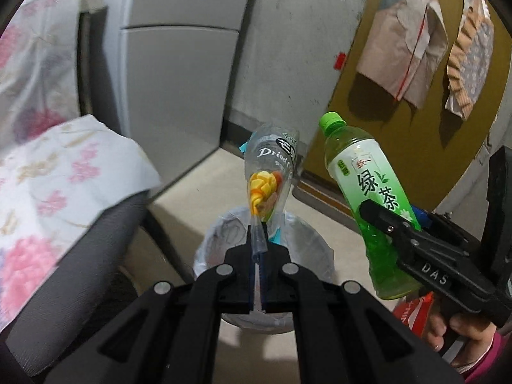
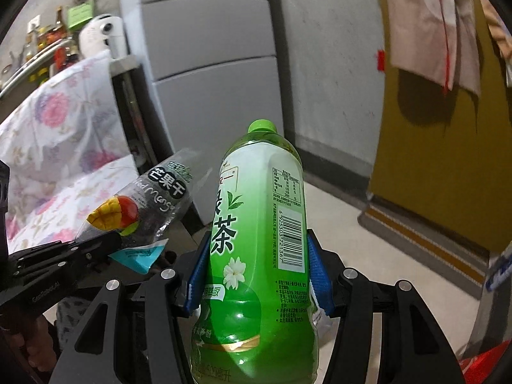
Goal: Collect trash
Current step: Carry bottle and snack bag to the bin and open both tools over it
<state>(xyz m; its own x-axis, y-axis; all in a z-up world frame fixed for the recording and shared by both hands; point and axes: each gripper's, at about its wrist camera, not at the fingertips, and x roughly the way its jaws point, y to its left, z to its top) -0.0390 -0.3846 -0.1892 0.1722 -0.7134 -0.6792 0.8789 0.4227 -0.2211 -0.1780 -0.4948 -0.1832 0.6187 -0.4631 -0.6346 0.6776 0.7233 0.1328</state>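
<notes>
Left gripper: jaws nearly closed, pinching the mango packet's thin sealed edge; packet looking light, crinkly, floppy, hanging above the lined bin at 6 o'clock. Right gripper: jaws spread wide, clamping the green tea bottle mid-body; smooth, squashable, probably slippery.

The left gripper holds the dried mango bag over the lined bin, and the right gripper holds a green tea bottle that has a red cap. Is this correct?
Not quite: the cap is green, not red, as the left wrist view shows. The rest holds: the left gripper pinches the dried mango bag over the lined bin, and the right gripper clamps the green tea bottle.
</notes>
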